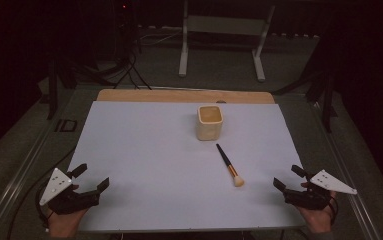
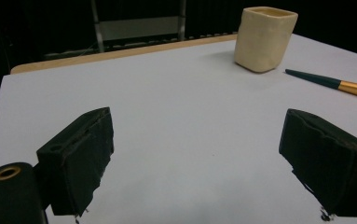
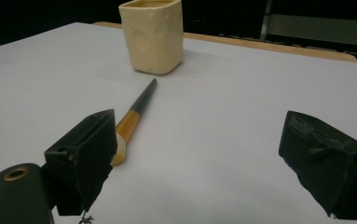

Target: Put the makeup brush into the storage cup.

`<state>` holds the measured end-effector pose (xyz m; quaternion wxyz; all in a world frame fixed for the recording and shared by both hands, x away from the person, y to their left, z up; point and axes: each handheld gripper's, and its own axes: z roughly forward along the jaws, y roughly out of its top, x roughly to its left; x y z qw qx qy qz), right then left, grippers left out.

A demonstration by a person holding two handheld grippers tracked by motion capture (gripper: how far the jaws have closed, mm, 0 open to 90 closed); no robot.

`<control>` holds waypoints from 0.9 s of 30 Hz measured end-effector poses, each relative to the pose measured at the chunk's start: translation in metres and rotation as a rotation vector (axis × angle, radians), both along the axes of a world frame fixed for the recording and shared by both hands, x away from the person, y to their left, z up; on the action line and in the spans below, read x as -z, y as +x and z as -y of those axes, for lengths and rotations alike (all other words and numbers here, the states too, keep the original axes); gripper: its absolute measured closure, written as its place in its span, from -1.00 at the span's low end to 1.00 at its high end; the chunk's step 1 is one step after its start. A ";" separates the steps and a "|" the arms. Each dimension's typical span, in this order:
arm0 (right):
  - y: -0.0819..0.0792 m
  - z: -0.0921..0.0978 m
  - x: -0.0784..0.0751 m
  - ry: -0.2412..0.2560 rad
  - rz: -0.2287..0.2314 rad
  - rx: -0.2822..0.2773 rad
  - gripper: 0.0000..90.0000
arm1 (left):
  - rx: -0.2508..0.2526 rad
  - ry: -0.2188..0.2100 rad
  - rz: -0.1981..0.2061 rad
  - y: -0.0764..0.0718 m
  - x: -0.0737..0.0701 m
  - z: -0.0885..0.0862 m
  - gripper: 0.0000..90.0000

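While you hold both claws low at the near edge of the worktop, its pale sheet lies flat and covers all but a strip of bare wood at the far edge. The cream cup stands upright on the far half of the sheet. The brush lies just on the near side of the cup, its dark handle tip pointing at the cup and its bristles toward you. Your left claw sits well to the left of the cup and nearer you, jaws spread wide, gripping nothing. Your right claw sits to the right of the cup, near the bristles, also wide and empty. Beyond the cup, the room is dark, with a white frame and cables on the floor.
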<state>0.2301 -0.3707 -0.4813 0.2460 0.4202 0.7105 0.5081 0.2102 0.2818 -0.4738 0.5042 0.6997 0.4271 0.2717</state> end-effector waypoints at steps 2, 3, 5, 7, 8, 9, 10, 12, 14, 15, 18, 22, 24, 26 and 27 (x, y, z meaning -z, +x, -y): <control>0.000 0.000 0.000 0.000 0.000 0.000 -0.75 | 0.002 -0.001 -0.003 0.000 0.000 -0.001 -0.76; 0.000 0.000 0.000 -0.003 0.001 0.000 -0.75 | 0.002 -0.001 -0.003 0.000 0.000 -0.001 -0.76; 0.000 0.000 0.000 -0.003 0.003 0.000 -0.75 | 0.000 0.002 0.000 0.000 0.000 -0.001 -0.76; 0.001 -0.001 0.000 -0.004 0.003 -0.002 -0.74 | -0.007 0.021 0.008 -0.002 0.000 0.001 -0.75; 0.001 -0.001 0.000 -0.004 0.003 -0.002 -0.74 | -0.007 0.021 0.008 -0.002 0.000 0.001 -0.75; 0.001 -0.001 0.000 -0.005 -0.004 -0.005 -0.74 | -0.007 0.021 0.008 -0.002 0.000 0.001 -0.75; 0.001 -0.001 0.000 -0.005 -0.006 -0.007 -0.74 | -0.009 0.028 0.013 -0.002 0.000 0.001 -0.74; 0.001 -0.001 0.000 -0.004 -0.006 -0.004 -0.74 | -0.009 0.024 0.012 -0.002 0.000 0.000 -0.74; 0.001 0.000 -0.001 -0.001 -0.003 -0.003 -0.74 | -0.014 0.021 0.014 -0.002 0.000 0.000 -0.74; 0.001 0.000 -0.001 -0.001 -0.003 0.000 -0.73 | -0.011 0.016 0.013 -0.002 0.000 -0.001 -0.74; 0.001 -0.002 -0.002 -0.004 0.000 -0.002 -0.74 | -0.006 0.013 0.008 -0.001 0.000 -0.001 -0.74; 0.002 -0.004 -0.002 -0.005 -0.003 -0.006 -0.74 | 0.001 0.033 -0.002 0.000 0.001 0.002 -0.74; 0.002 -0.005 -0.002 -0.007 -0.004 -0.008 -0.74 | 0.004 0.033 -0.001 0.000 0.001 0.003 -0.73; 0.002 -0.006 -0.003 -0.004 -0.004 -0.007 -0.74 | 0.004 0.032 -0.001 -0.001 0.001 0.003 -0.73; 0.002 -0.006 -0.003 -0.004 0.000 -0.007 -0.74 | 0.004 0.033 0.000 -0.001 0.001 0.002 -0.72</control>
